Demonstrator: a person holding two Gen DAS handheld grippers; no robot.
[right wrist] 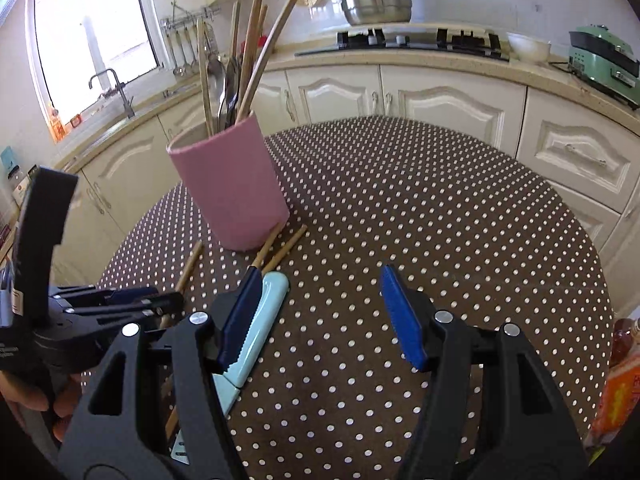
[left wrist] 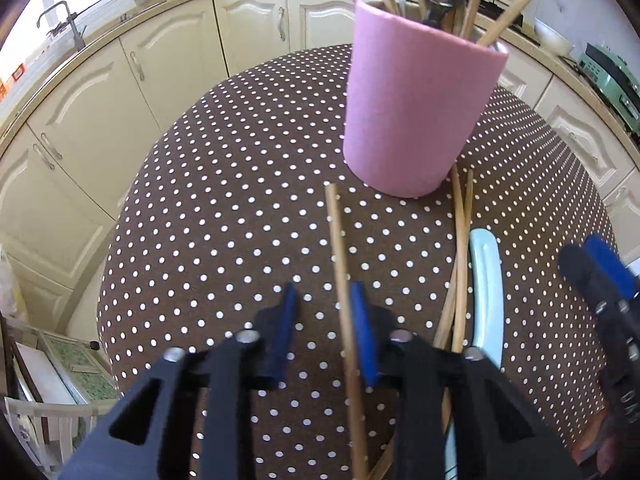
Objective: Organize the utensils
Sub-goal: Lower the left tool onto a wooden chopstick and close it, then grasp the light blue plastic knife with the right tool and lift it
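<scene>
Left gripper (left wrist: 326, 320) sits spread around a single chopstick (left wrist: 340, 272) at lower centre, not clamped yet. Right gripper (right wrist: 320, 320) hangs wide, holding nothing. I'd squeeze mid-stick, lift it level, then tip it into the pink holder (left wrist: 416, 112) upper right.

holder (left wrist: 416, 116) on table (left wrist: 240, 216) | chopsticks (left wrist: 462, 216), knife (right wrist: 256, 328) before it | spoons (right wrist: 224, 84) in it
</scene>
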